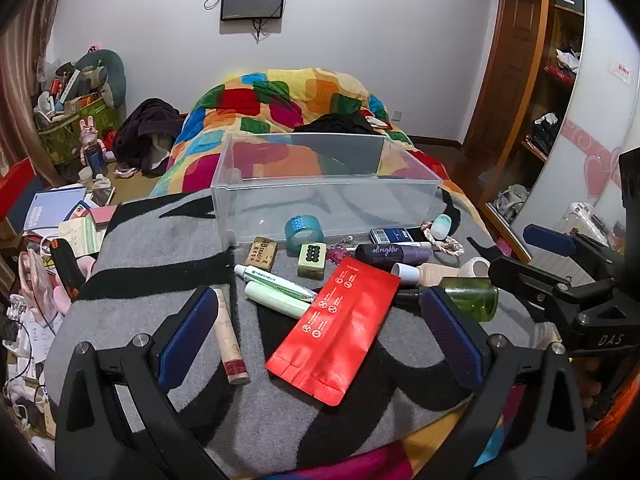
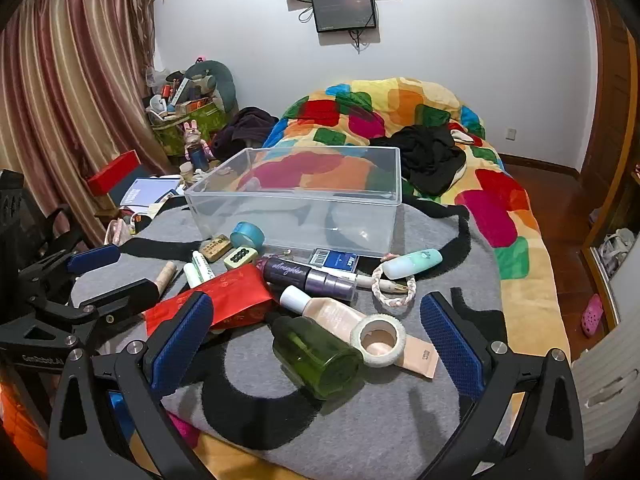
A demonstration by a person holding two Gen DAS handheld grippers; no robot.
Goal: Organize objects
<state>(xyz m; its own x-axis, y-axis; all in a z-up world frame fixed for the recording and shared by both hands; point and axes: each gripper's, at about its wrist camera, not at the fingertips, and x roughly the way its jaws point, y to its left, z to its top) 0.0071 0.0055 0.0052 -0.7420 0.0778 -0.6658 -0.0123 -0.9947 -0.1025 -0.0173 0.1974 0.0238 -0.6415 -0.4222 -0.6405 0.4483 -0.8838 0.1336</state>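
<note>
A clear plastic bin (image 2: 296,196) sits on the grey-and-black blanket (image 2: 400,420) spread over the bed, its long side across the view, open top up and nothing visible inside. In front of it lies a scatter of small things: one red foil pouch (image 1: 336,328), long axis running diagonally from near-right to far; one green glass bottle (image 2: 316,356) on its side, neck pointing away toward the bin; one purple bottle (image 2: 308,278) lying crosswise; one beige tube with a white cap (image 2: 340,314), cap toward the far left; two rolls of tape, a blue one (image 2: 248,234) touching the bin's front wall and a white one (image 2: 378,340) resting on the beige tube. There are also two pale green tubes (image 1: 276,294) side by side, a tan stick (image 1: 230,340) pointing away (label too small to read), a green mahjong-like tile (image 1: 312,258), and a mint case (image 2: 412,264).

The left tool (image 1: 320,320) hovers spread wide above the pouch, gripping nothing. The right tool (image 2: 316,332) is likewise spread, straddling the green bottle without touching it.
</note>
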